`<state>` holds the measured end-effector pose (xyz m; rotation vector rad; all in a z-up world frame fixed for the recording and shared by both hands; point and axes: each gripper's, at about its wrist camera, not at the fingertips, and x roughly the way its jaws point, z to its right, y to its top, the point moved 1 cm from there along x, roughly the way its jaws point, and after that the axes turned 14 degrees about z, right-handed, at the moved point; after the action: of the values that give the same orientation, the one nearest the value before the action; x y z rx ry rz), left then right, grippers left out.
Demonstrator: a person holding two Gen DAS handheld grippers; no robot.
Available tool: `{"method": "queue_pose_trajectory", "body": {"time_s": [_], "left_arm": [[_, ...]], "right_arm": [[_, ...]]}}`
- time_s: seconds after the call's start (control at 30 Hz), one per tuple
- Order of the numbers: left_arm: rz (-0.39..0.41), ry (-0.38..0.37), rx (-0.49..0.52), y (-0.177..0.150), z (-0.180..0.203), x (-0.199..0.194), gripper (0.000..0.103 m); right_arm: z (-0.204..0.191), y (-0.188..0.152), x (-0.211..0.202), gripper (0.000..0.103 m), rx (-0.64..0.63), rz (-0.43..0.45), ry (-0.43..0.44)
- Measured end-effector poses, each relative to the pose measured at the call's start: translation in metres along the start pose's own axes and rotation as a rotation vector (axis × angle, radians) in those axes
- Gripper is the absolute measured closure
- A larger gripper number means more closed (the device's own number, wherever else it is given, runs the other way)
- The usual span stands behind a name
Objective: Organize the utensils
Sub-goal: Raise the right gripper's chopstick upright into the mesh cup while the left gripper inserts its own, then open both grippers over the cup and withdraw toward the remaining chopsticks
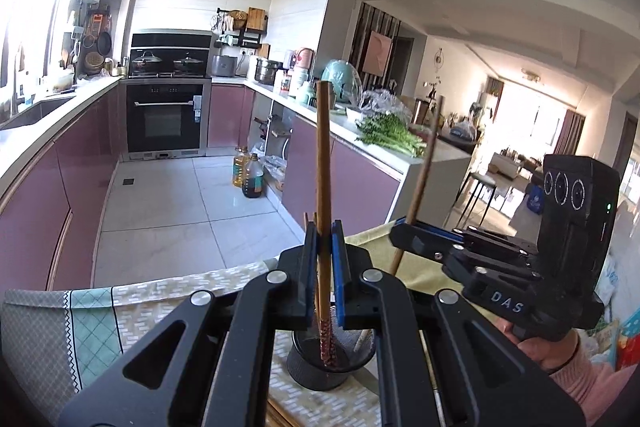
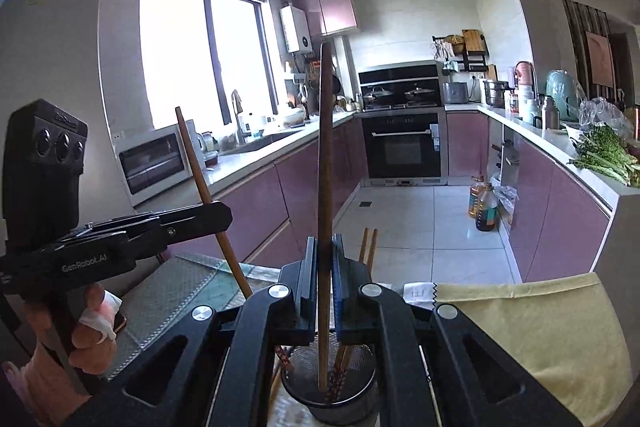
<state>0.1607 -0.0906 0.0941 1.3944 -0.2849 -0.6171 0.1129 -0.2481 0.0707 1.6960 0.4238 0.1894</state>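
My left gripper is shut on a long brown chopstick that stands nearly upright. Its patterned lower end reaches into a black mesh utensil holder on the table below. My right gripper is shut on a second brown chopstick, also upright, with its lower end inside the same holder. Several other chopsticks stand in the holder too. Each view shows the other gripper off to one side: the right gripper with its tilted chopstick, and the left gripper with its tilted chopstick.
The holder stands on a table covered by a grey and teal patterned cloth and a yellow cloth. Beyond lies the kitchen floor with oil bottles, an oven, and counters with leafy greens. Hands grip both handles.
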Motion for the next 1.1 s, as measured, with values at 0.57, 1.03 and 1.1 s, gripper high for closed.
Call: {"method": "queue_pose_trajectory", "body": {"time_s": [0.57, 1.03, 1.1], "left_arm": [[-0.241, -0.008, 0.07, -0.072, 0.001, 0.055, 0.095], [-0.191, 0.063, 0.076, -0.08, -0.008, 0.036, 0.077], [-0.161, 0.081, 0.079, -0.081, -0.01, 0.019, 0.071]], "right_arm": [[0.01, -0.053, 0.036, 0.097, 0.026, -0.232, -0.043], [0.015, -0.065, 0.022, 0.091, 0.046, -0.224, -0.057], [0.009, -0.065, 0.009, 0.087, 0.05, -0.206, -0.018]]}}
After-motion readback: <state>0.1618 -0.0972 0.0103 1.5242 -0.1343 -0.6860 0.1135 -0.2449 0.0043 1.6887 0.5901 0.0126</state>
